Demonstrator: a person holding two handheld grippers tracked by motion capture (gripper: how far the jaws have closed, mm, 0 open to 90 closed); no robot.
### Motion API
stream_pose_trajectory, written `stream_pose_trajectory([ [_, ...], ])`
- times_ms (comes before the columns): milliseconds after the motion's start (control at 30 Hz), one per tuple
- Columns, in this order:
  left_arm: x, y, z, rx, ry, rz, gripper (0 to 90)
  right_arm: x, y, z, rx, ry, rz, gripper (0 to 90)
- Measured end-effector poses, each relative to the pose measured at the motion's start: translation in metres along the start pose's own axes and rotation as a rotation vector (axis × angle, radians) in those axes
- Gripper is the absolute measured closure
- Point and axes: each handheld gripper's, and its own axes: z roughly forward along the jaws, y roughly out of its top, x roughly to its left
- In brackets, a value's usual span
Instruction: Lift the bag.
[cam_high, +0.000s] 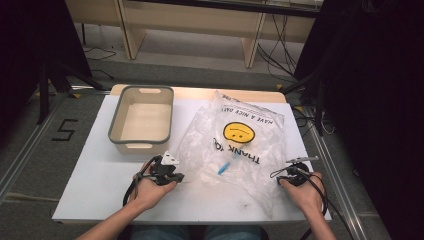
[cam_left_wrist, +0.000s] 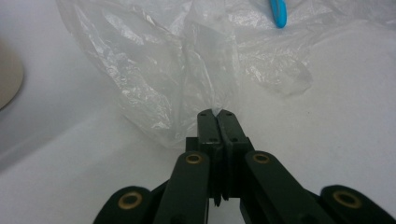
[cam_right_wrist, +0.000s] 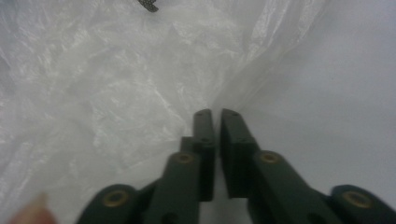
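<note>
While high view shows the plastic bag (cam_high: 235, 145) flat beside the bin (cam_high: 142, 120), gripper views show left gripper (cam_left_wrist: 216, 113) and right gripper (cam_right_wrist: 215, 113) pinched closed on its edges; blue object (cam_left_wrist: 278, 11) inside.

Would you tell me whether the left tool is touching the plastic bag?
Touching: in the left gripper view, the left tool is shut on a fold of the plastic bag.

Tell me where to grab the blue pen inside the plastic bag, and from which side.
Grip the blue pen mid-barrel, pinching across its width through the film. It lies flat and slanted under the clear plastic bag, so probably come straight down from above; both grippers are shut on the bag's near edge, so one must let go first.
</note>
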Motion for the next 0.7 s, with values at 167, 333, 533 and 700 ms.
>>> stream_pose_trajectory([
  [167,-0.001,0.0,0.0,-0.001,-0.015,-0.007,89.2,-0.007,0.01,0.0,-0.041,-0.047,-0.001,90.0],
  [333,-0.007,0.002,0.004,-0.007,-0.025,0.008,89.2,-0.016,0.022,0.001,-0.128,-0.117,0.009,90.0],
  [533,-0.007,0.005,0.009,-0.024,-0.014,0.017,87.5,-0.025,0.034,0.011,-0.188,-0.17,0.008,90.0],
  [700,-0.005,0.0,0.006,-0.04,0.011,0.003,70.8,-0.024,0.034,0.013,-0.192,-0.145,0.006,78.5],
])
